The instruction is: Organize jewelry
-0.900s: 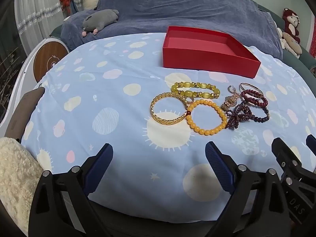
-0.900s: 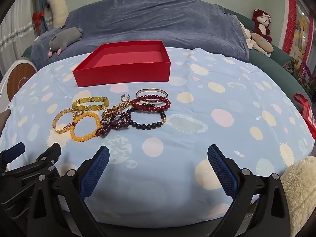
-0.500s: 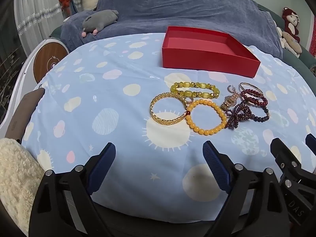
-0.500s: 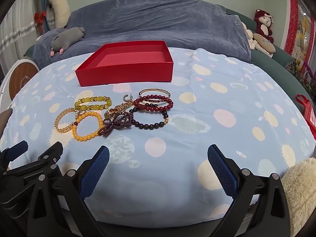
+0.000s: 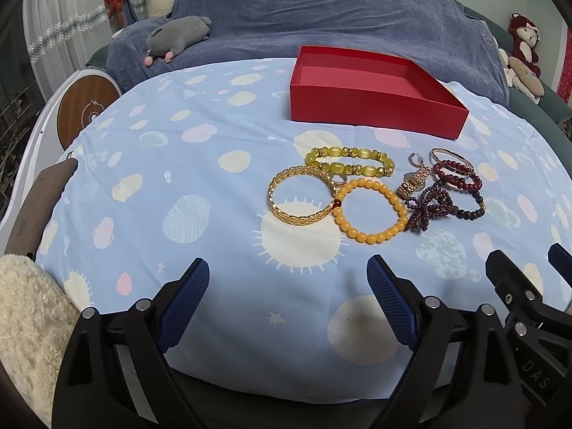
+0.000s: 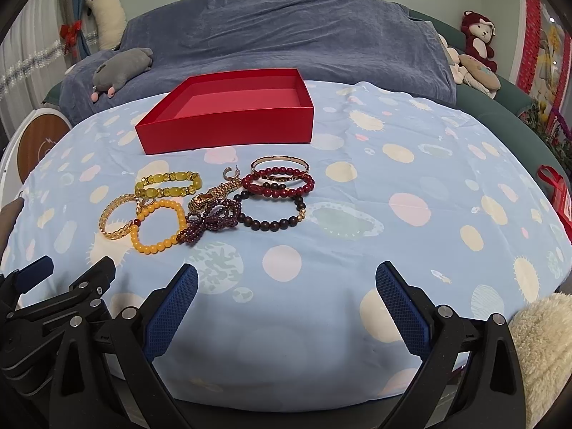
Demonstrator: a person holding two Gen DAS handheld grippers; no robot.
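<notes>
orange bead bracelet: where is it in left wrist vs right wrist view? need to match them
Left wrist: orange bead bracelet just right of centre, right of the gold bangle, past the open left gripper.
Right wrist: orange bead bracelet left of centre, above the left finger of the open right gripper.
Shared landmark: red box behind the jewelry.

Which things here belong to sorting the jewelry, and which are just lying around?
For the job: red box, gold bangle, orange bead bracelet, yellow-green bracelet, dark red bead bracelet, purple beads.

Lying about: grey plush, red monkey toy.
</notes>
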